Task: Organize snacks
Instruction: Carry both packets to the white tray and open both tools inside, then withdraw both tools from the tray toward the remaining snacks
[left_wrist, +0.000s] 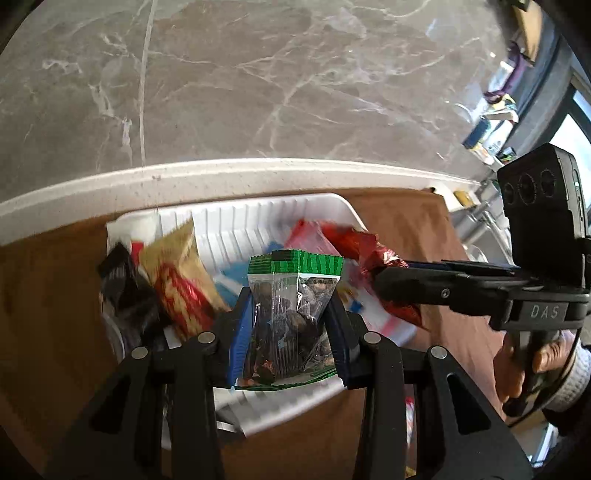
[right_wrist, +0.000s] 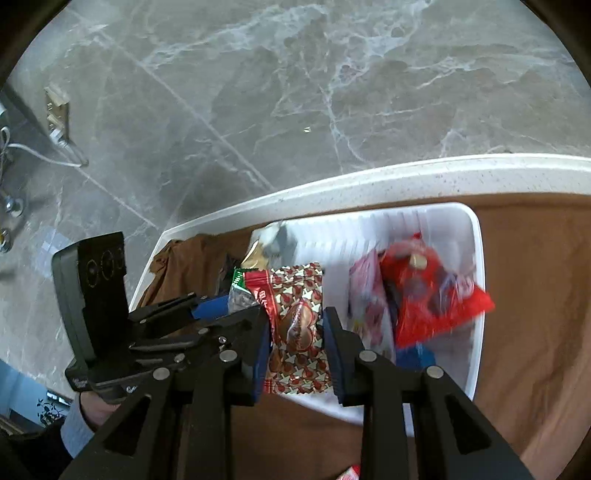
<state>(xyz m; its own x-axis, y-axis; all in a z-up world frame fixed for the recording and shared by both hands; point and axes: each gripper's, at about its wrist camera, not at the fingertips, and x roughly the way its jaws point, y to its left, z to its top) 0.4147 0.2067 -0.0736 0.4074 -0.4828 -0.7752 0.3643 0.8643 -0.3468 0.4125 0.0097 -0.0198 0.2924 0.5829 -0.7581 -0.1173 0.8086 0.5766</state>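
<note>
Two grippers are each carrying one snack packet above a white tray. The left gripper (left_wrist: 291, 321) is pinching a clear packet with green crimped ends (left_wrist: 291, 314), its blue-faced fingers (left_wrist: 240, 339) pressing on both sides; dark lumpy pieces are showing through the crinkly film. The right gripper (right_wrist: 295, 339) is clamping a glossy red-and-white packet printed with hearts (right_wrist: 297, 325) the same way, and in the left wrist view that packet is appearing only as a crumpled red foil end sticking out past the black fingers.

One tray (left_wrist: 258, 221) is sitting on a brown cloth (left_wrist: 406, 229) near the pale speckled edge of the table (left_wrist: 221, 177). It is rectangular with rounded corners, made of ribbed white plastic, and its near rim is being cut off by the grippers. Several loose snacks are lying inside, though motion blur is making an exact count impossible: a gold-and-red wrapper (left_wrist: 177, 277), a black one (left_wrist: 122, 280), a large red bag (right_wrist: 436, 295), a pink packet (right_wrist: 365, 295) and something blue (right_wrist: 417, 356) are standing out. Their lettering is too smeared to read.

One hand (left_wrist: 532, 365) is gripping the right gripper's handle at the frame edge. Grey marbled floor tiles (right_wrist: 258, 92) are filling the background.
</note>
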